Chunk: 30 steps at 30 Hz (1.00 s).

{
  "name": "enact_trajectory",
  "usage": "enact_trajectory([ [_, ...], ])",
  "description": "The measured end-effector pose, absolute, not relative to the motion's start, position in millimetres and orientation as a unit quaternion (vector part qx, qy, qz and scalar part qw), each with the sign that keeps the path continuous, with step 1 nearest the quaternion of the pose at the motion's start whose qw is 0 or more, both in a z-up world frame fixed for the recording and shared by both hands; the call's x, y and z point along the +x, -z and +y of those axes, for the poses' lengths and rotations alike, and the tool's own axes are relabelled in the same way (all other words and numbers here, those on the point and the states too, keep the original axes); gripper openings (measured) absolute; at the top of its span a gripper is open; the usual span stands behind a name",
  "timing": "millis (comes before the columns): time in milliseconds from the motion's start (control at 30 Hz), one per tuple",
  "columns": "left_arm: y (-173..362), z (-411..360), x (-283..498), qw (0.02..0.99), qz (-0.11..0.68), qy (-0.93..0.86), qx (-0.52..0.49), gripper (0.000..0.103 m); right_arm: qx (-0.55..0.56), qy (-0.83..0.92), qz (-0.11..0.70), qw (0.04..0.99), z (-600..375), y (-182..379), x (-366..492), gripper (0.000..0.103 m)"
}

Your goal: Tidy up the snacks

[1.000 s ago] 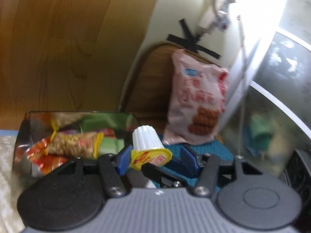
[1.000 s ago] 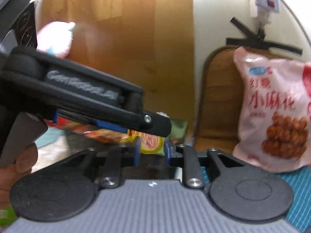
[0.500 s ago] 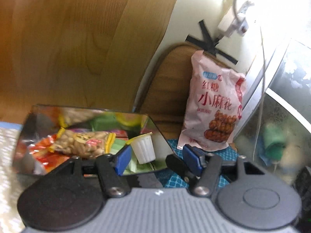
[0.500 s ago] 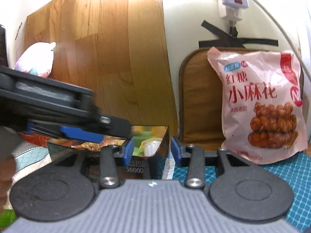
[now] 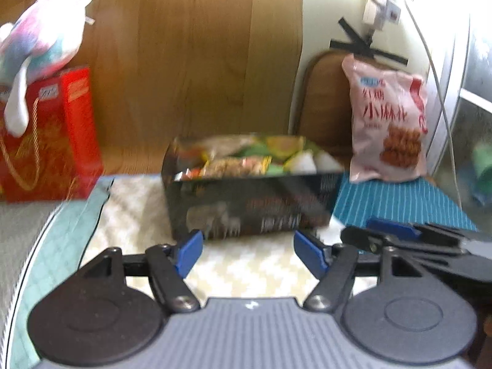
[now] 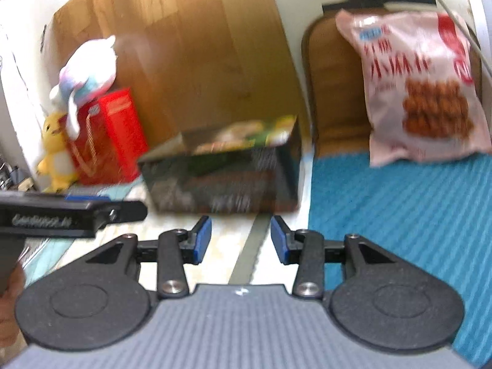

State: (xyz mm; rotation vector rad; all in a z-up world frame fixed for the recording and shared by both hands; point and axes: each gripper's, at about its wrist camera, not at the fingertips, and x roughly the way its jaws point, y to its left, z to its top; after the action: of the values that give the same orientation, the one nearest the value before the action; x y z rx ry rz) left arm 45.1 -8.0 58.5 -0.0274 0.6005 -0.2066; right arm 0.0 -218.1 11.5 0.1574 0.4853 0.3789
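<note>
One dark snack box [image 5: 246,212], one pink snack bag [image 5: 388,123], two plush toys [image 6: 89,70], one red gift bag [image 5: 46,135]

Left tool [image 5: 248,253]: jaws apart and opening, nothing between the blue pads [image 5: 189,251]. Right tool [image 6: 241,240]: jaws parted more narrowly, empty, pads [image 6: 203,239] clear of everything. Both tilt downward, side by side. A hand [image 6: 10,304] shows at the left tool's grip.

Each gripper is built of black linkage arms with silver screws, round black discs and a ribbed grey housing. Blue pads [image 5: 189,252] are fitted to the fingertips of the left gripper [image 5: 247,253] and the right gripper [image 6: 241,240]. White lettering, blurred and perhaps a brand name, is printed along one finger.
</note>
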Motion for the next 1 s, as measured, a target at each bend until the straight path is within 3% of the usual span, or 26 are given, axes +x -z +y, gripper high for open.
enact_trajectory([
  [400,-41,6,5,0.95,0.308,0.058,-0.009,0.068,0.096,-0.167,0.253,0.948,-214,10,-39,0.049],
  [767,-31,18,-7,0.95,0.31,0.033,-0.013,0.069,0.145,-0.144,0.211,0.956,-229,10,-48,0.054],
  [900,-28,21,-7,0.95,0.311,0.027,-0.014,0.069,0.135,-0.142,0.202,0.96,-227,9,-51,0.062],
  [1000,-27,22,-8,0.951,0.309,0.022,-0.012,0.069,0.131,-0.143,0.2,0.96,-227,9,-51,0.062],
])
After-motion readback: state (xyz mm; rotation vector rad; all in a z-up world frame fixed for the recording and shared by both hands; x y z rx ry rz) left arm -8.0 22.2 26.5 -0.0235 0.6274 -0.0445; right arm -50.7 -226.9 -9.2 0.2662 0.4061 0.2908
